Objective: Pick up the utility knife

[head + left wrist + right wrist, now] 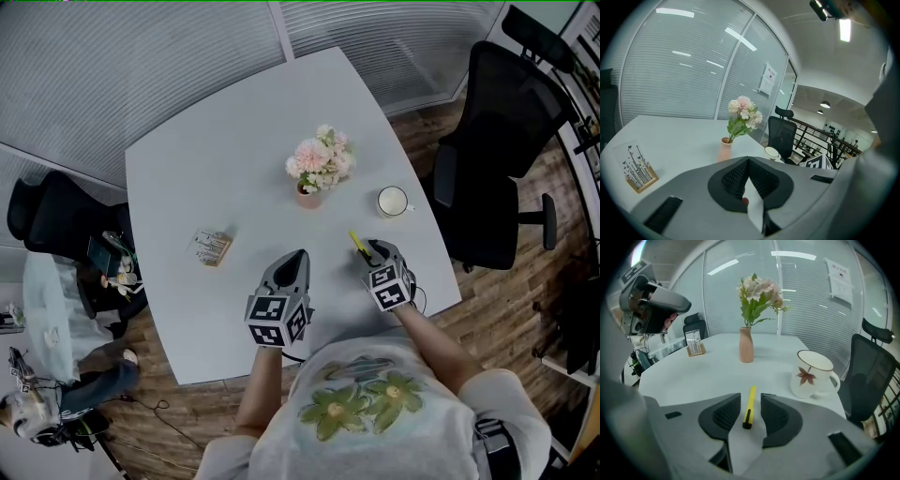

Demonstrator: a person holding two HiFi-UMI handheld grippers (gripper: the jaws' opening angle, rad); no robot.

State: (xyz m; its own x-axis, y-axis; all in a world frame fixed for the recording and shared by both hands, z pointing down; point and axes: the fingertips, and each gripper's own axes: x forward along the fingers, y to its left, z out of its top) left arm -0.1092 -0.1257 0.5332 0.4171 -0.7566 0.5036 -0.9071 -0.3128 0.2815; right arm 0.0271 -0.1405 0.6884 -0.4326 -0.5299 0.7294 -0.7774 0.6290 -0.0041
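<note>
Dark ribbed rubber on the fingers (723, 417) of the right gripper (750, 400), held apart, one at each side of the yellow utility knife (749, 408), not yet pressing on it. Flat on the white table (216, 159), black end nearest the camera, length running along the gap. Probably the approach step, with the closing not begun. Just beyond, to the right, a white mug (812, 372) with a leaf print; farther back, a pink vase of flowers (746, 346). Off to the side, the left gripper (748, 161), fingers brought together on nothing, over bare table.

Risks, by judgement only:
- Thin, low body, so easy to miss or to tip on its edge if closed too high above the table.
- Grasped only near the black end, likely to swing down or slip out on lifting.
- Nudged forward before closing, likely to slide toward the mug.
</note>
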